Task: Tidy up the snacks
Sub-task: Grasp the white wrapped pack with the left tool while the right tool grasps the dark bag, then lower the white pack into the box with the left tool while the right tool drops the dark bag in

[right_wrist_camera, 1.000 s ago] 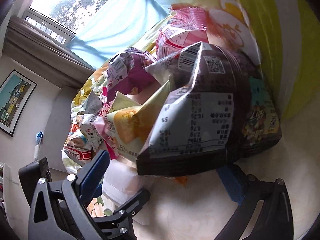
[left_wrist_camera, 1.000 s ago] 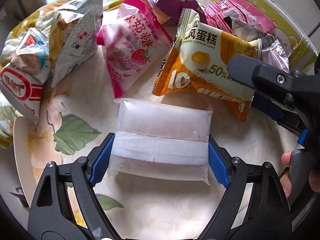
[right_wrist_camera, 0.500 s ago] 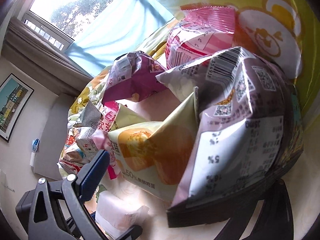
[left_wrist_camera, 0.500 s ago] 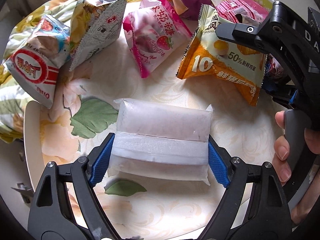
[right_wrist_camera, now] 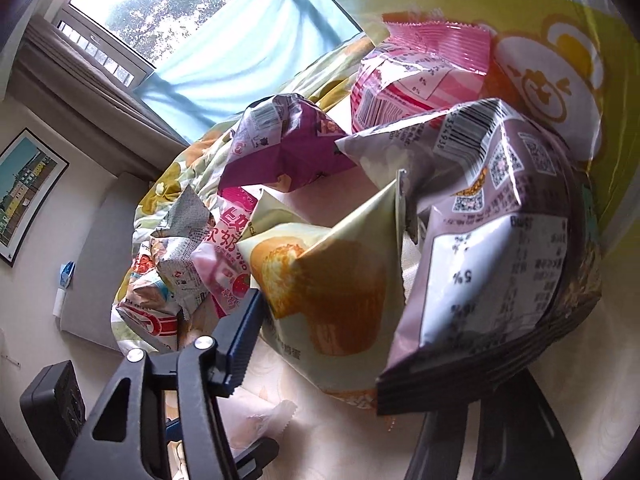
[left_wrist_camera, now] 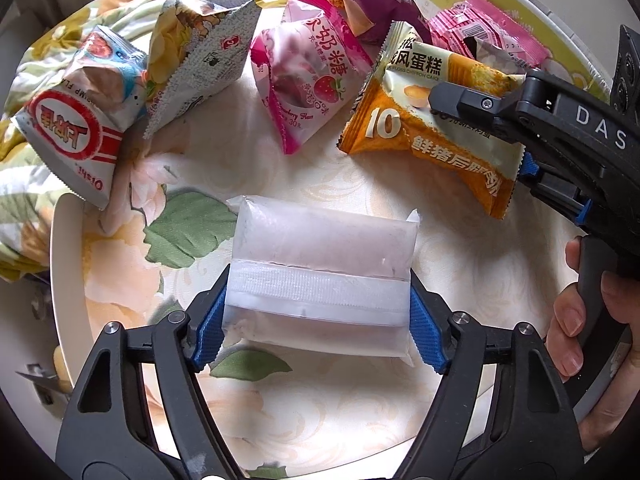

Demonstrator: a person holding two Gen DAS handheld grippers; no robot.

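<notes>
While left hand-held gripper (left_wrist_camera: pixel 318 316) still clamps pouch (left_wrist_camera: pixel 322 276), right hand-held gripper (left_wrist_camera: pixel 476 120) nearer cake packet (left_wrist_camera: pixel 436 120).

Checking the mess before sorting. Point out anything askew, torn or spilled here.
Nothing looks torn or spilled. The packets lie in a loose jumble: the orange cake pack tilts against the pink packet, and the brown bag leans on them. The left gripper squarely clamps the clear pouch.

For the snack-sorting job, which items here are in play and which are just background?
In play:
- frosted white snack pouch, gripped by left gripper
- orange chiffon cake packet, right gripper around it
- pink strawberry candy bag
- purple crinkled snack bag

Background:
- framed wall picture
- blue curtain
</notes>
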